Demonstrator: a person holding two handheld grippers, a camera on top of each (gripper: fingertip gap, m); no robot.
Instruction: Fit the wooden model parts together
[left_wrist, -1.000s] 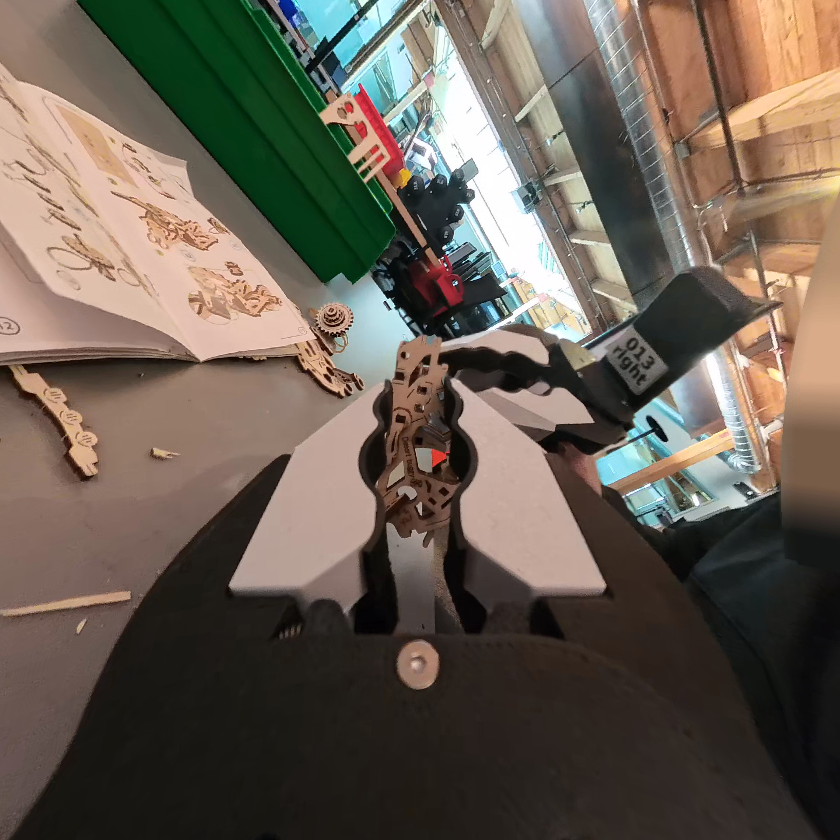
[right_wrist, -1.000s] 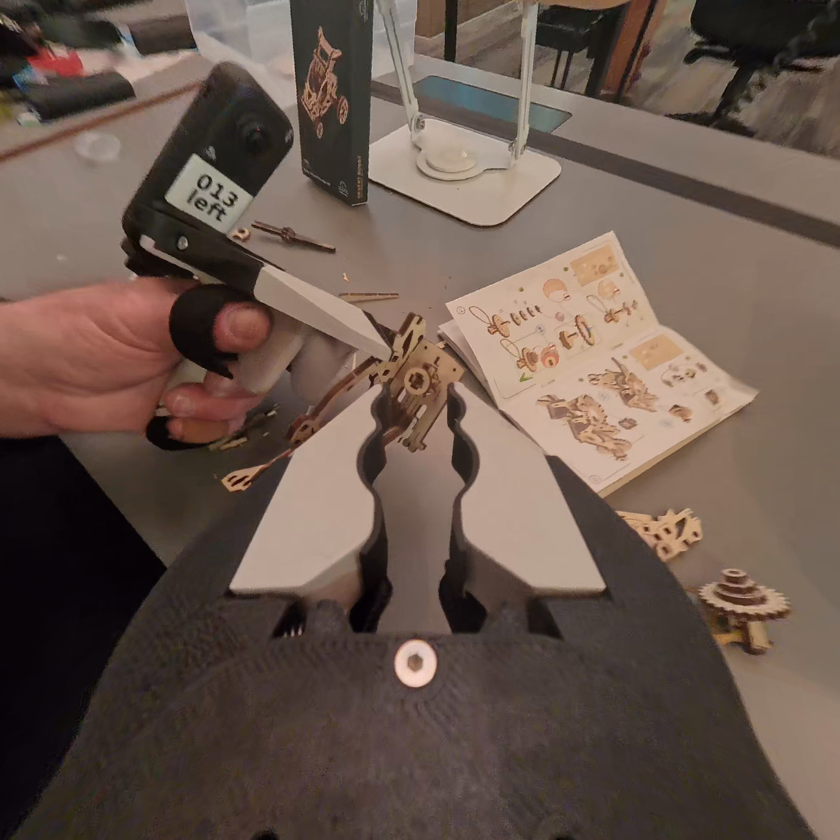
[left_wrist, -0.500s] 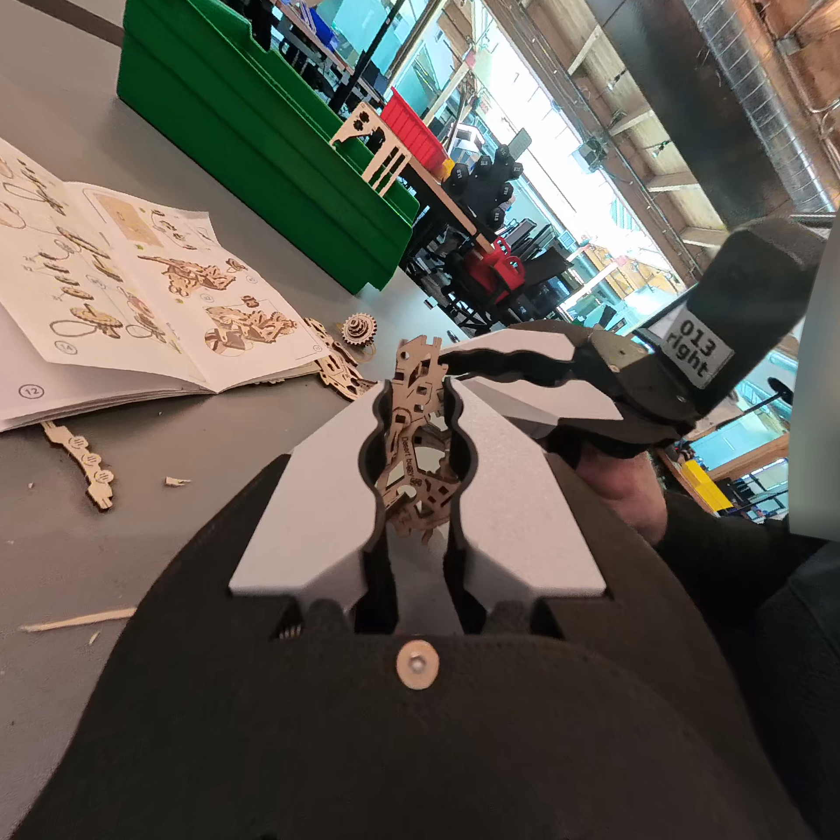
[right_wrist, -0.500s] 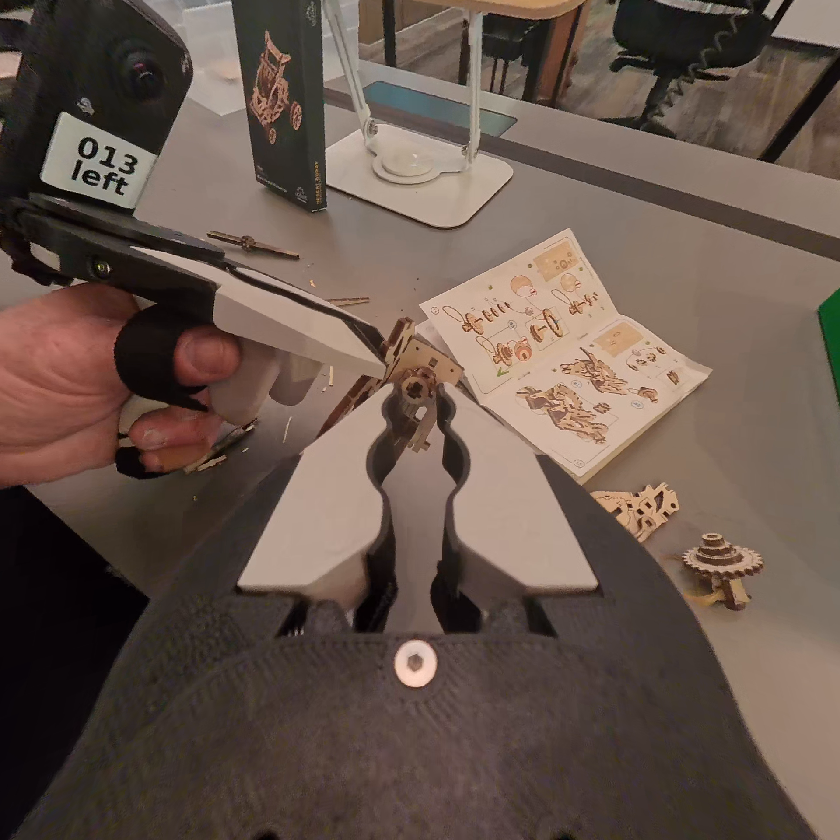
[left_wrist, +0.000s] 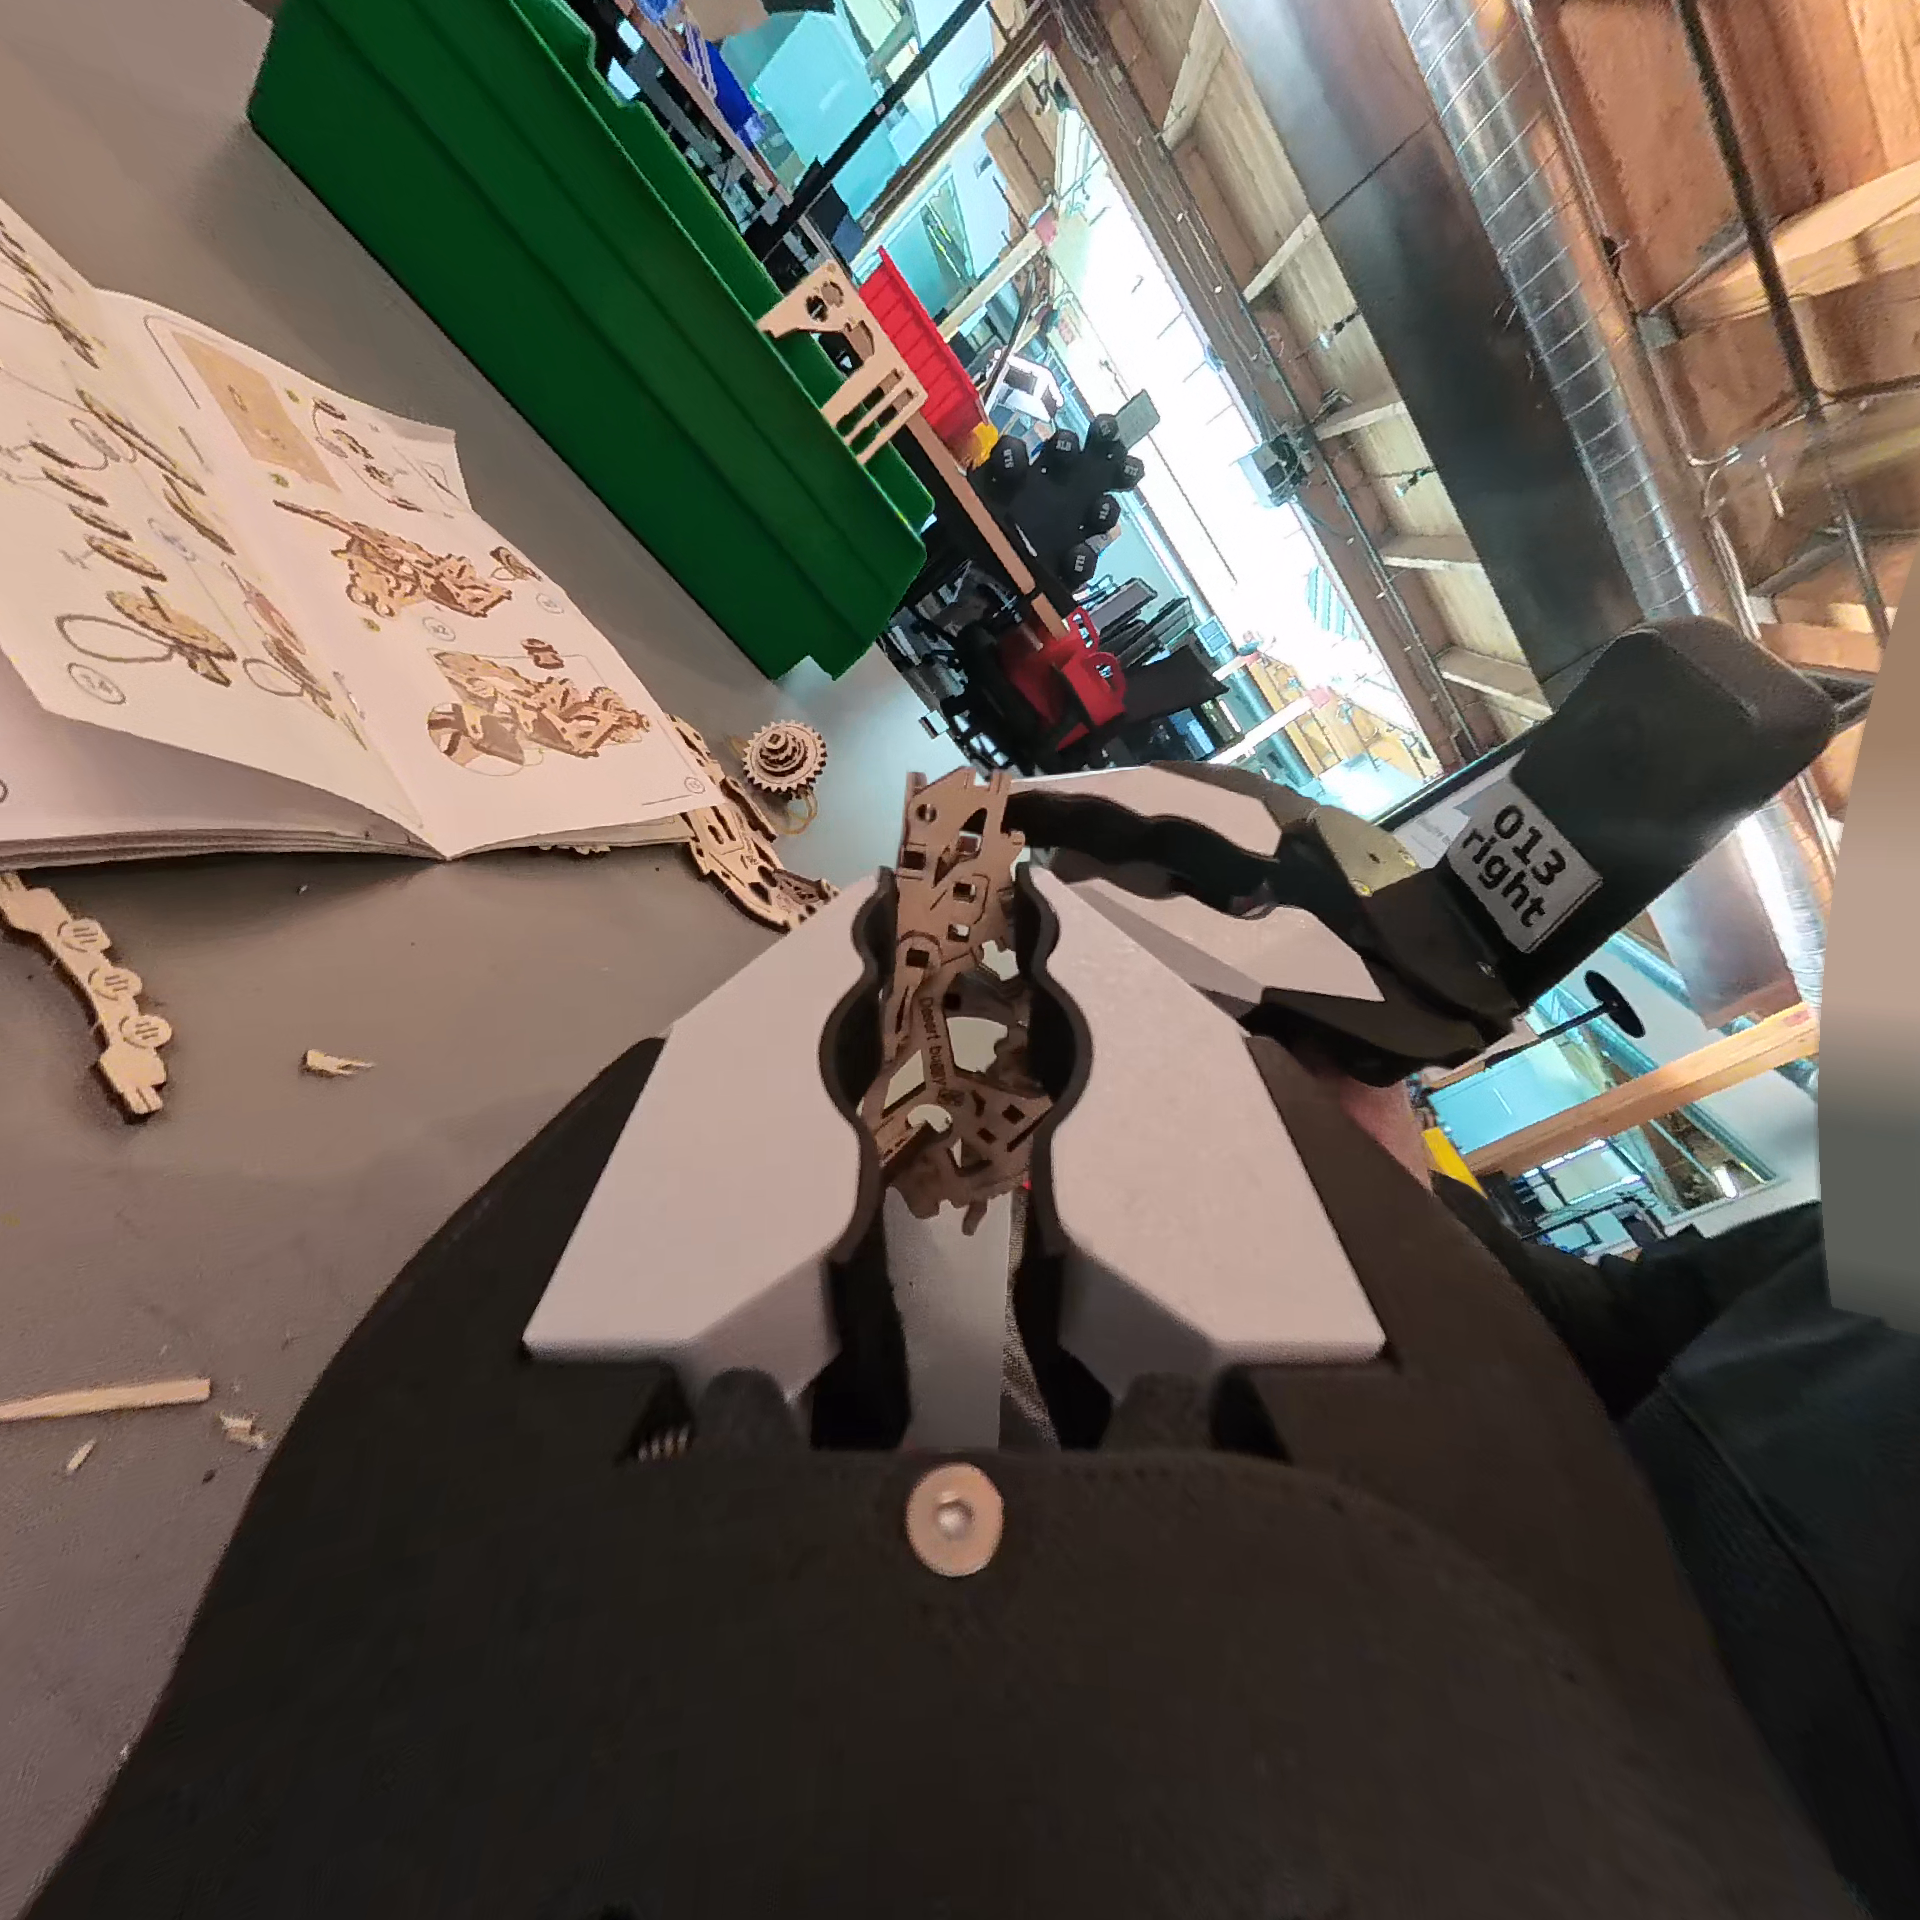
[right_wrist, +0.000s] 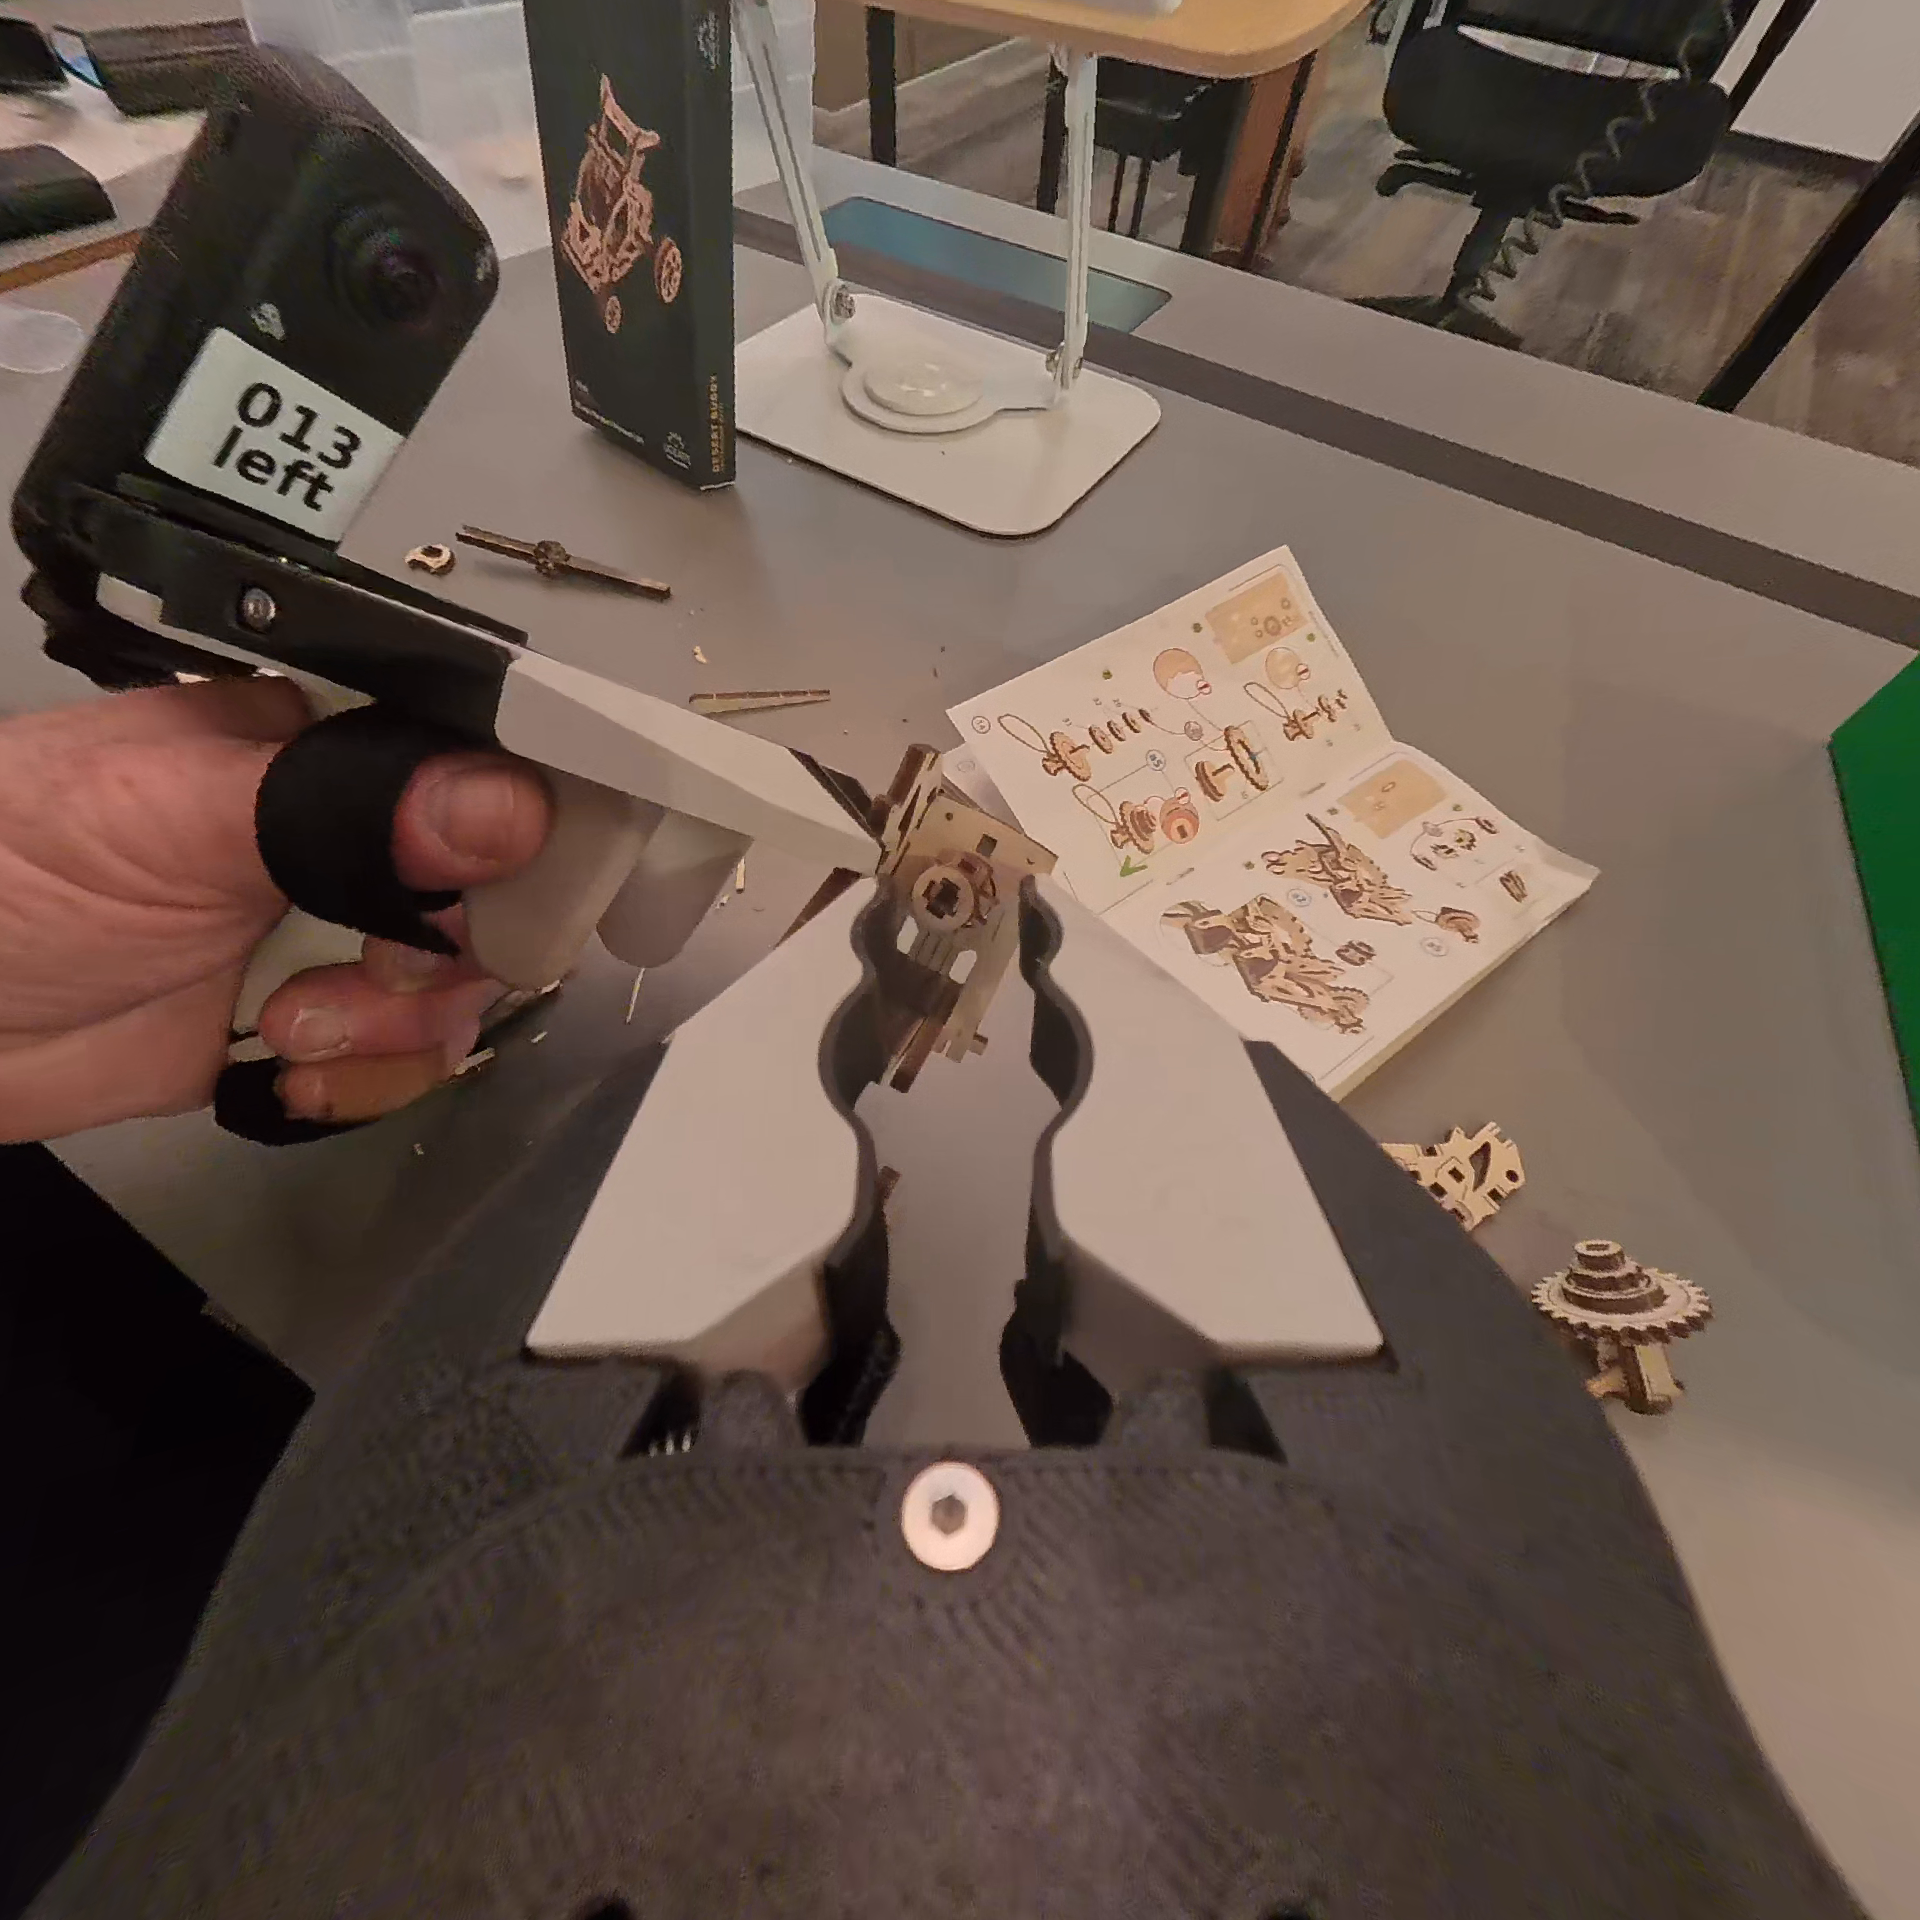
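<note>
My left gripper (left_wrist: 953, 914) is shut on a flat laser-cut wooden frame (left_wrist: 940, 997), held upright above the grey table. In the right wrist view it comes in from the left in a person's hand, its fingertips (right_wrist: 831, 821) at the frame. My right gripper (right_wrist: 945, 904) has its tips closed on the frame's far end, a boxy wooden section with a round hub (right_wrist: 948, 894). In the left wrist view the right gripper (left_wrist: 1023, 821) reaches in from the right and pinches the frame's top edge.
An open instruction booklet (right_wrist: 1278, 831) lies on the table (right_wrist: 1558, 644), with a wooden gear stack (right_wrist: 1621, 1299) and a small wooden part (right_wrist: 1455, 1174) beside it. A green bin (left_wrist: 582, 291), a dark kit box (right_wrist: 644, 239), a white lamp base (right_wrist: 956, 416), an axle rod (right_wrist: 561, 561) and a wooden strip (left_wrist: 83, 977) lie around. The wooden gear stack (right_wrist: 1621, 1299) is about 20 cm from both grippers' fingertips. It is also in sight in the left wrist view (left_wrist: 794, 754).
The right gripper has moved in over the frame's hub end, which now sits between its tips. The left gripper keeps its hold and has tilted slightly.
</note>
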